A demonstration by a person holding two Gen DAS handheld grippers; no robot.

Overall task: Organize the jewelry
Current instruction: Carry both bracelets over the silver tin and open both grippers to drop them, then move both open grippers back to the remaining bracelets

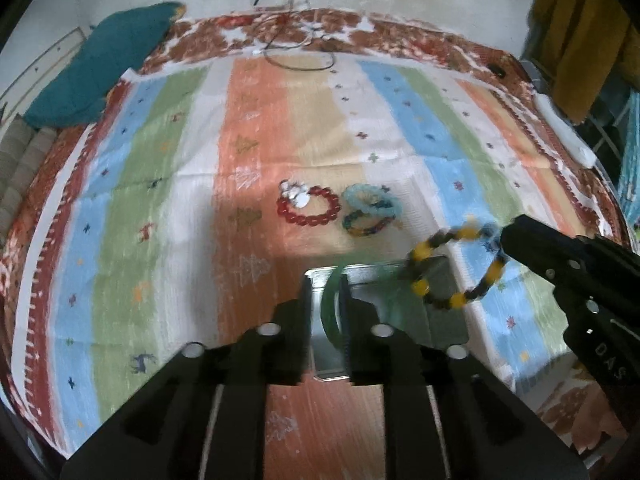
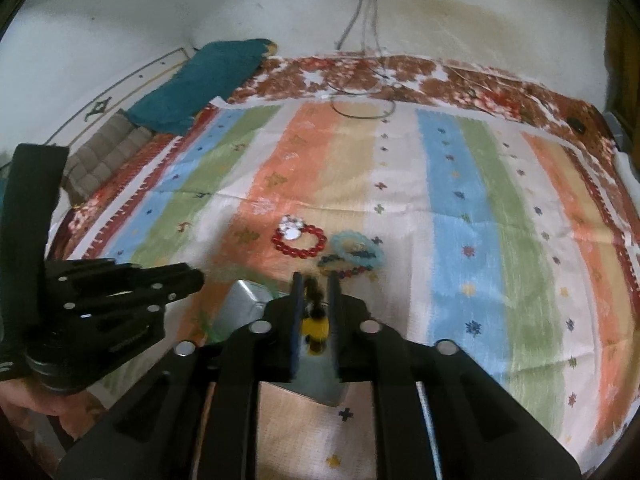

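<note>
My left gripper is shut on a green bangle and holds it over a shiny metal box. My right gripper is shut on a yellow-and-black bead bracelet; in the left wrist view that bracelet hangs from the right gripper above the box. On the striped cloth lie a red bead bracelet with a white charm, a pale blue bracelet and a multicolour bracelet. They also show in the right wrist view: the red bracelet, the pale blue bracelet.
The striped cloth covers a bed. A teal pillow lies at the far left, cables at the far edge. A yellow garment hangs at right. The left gripper body stands left of the box.
</note>
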